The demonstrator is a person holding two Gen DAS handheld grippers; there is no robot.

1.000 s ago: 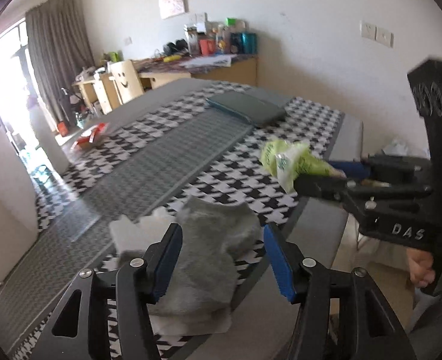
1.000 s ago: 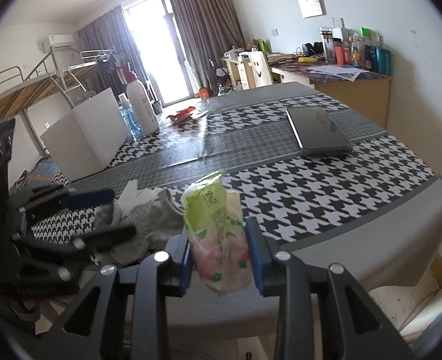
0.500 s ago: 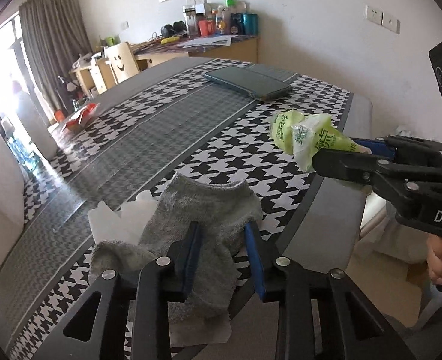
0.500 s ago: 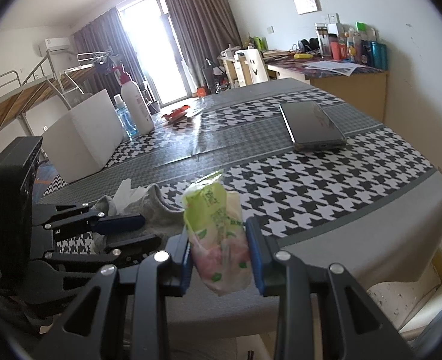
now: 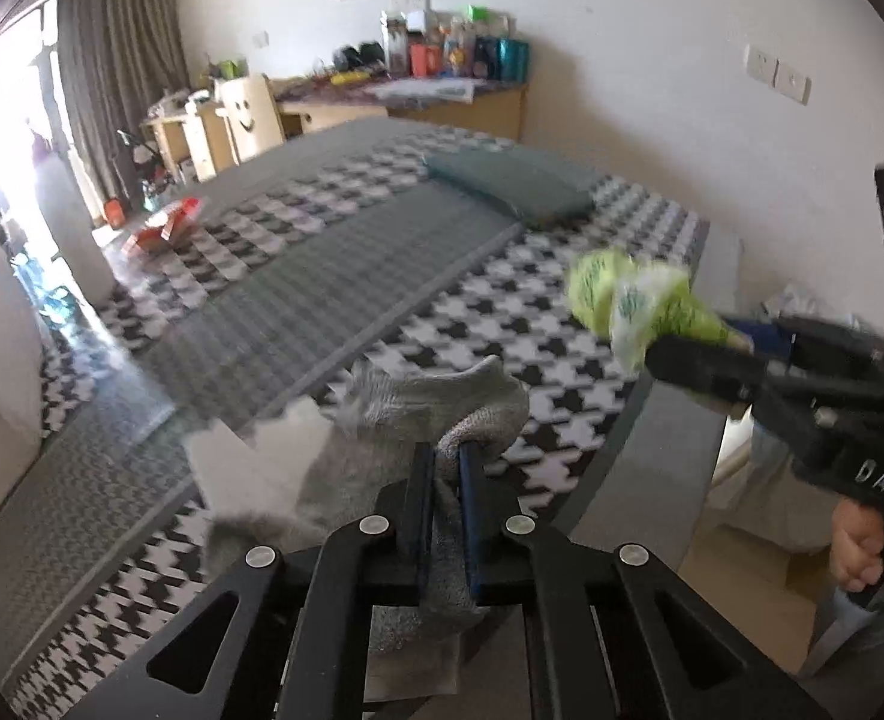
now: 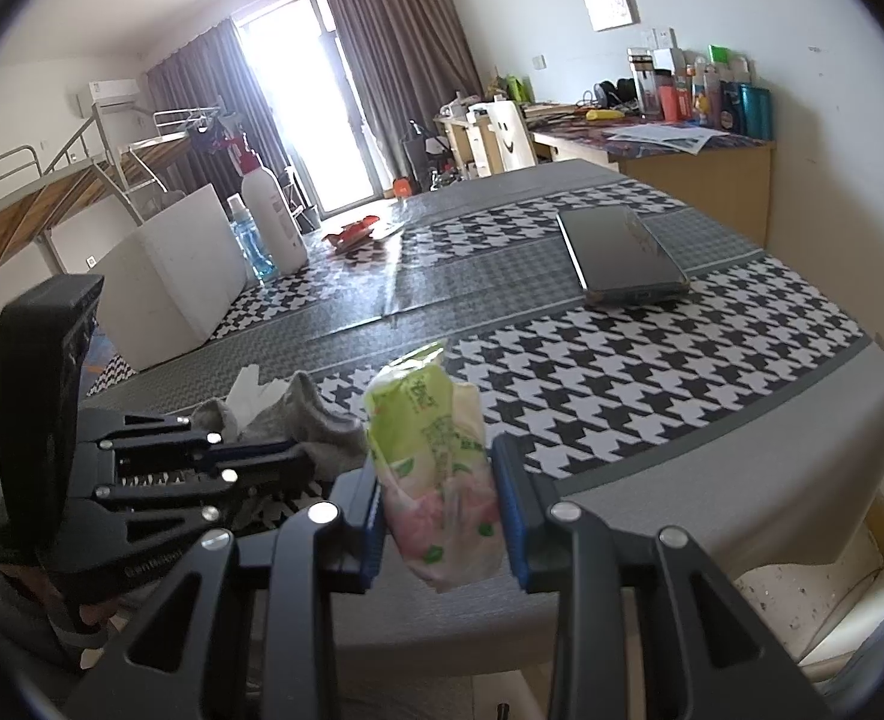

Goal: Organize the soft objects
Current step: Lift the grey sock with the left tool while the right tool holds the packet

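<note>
Houndstooth surface (image 6: 652, 372) isn't sorted yet: left claw (image 5: 442, 480) is clamped on the grey sock (image 5: 430, 408) near the front edge, right claw (image 6: 442, 516) grips a green tissue pack (image 6: 436, 456), possibly tissues; both need placing.

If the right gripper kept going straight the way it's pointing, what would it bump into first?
Probably the houndstooth tablecloth. The right gripper, clamped on a green and pink plastic tissue pack, tilts down toward bare cloth; the dark flat tablet lies farther off. Depth is uncertain.
</note>
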